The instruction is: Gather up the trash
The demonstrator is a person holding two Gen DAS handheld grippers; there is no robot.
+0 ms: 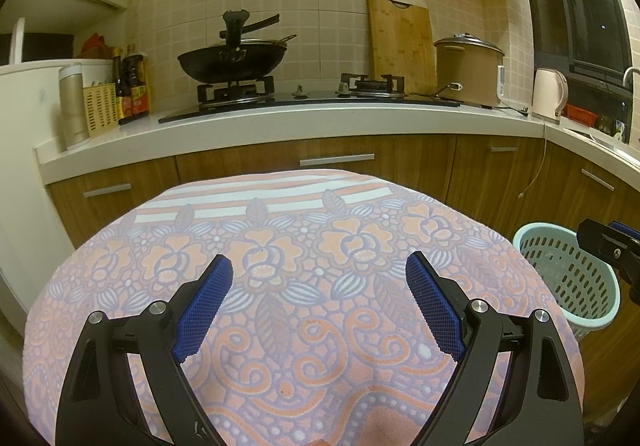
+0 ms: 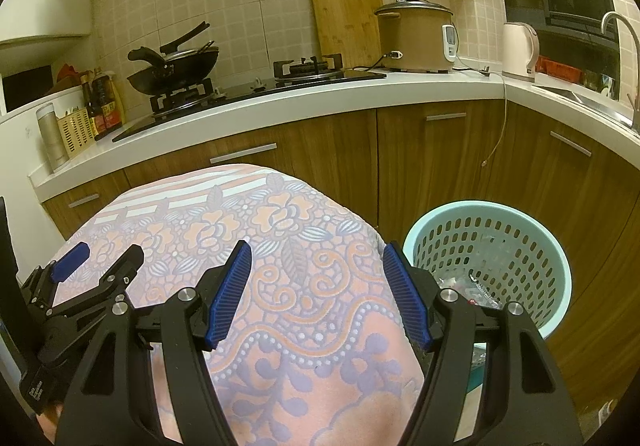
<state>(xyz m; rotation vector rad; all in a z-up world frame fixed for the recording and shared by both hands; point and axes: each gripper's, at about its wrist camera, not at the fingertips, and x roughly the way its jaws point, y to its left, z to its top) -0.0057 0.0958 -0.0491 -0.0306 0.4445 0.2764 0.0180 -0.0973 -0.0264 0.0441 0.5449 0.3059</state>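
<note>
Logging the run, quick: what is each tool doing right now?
Left tool: open, holding nothing.
Right tool: open, holding nothing.

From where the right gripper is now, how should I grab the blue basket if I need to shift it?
Pinch the basket's near rim, coming straight down from above with the right gripper. It stands upright and open-topped on the floor beside the cloth-covered table; the perforated wall is too wide to span, but the thin rim fits between open fingers.
</note>
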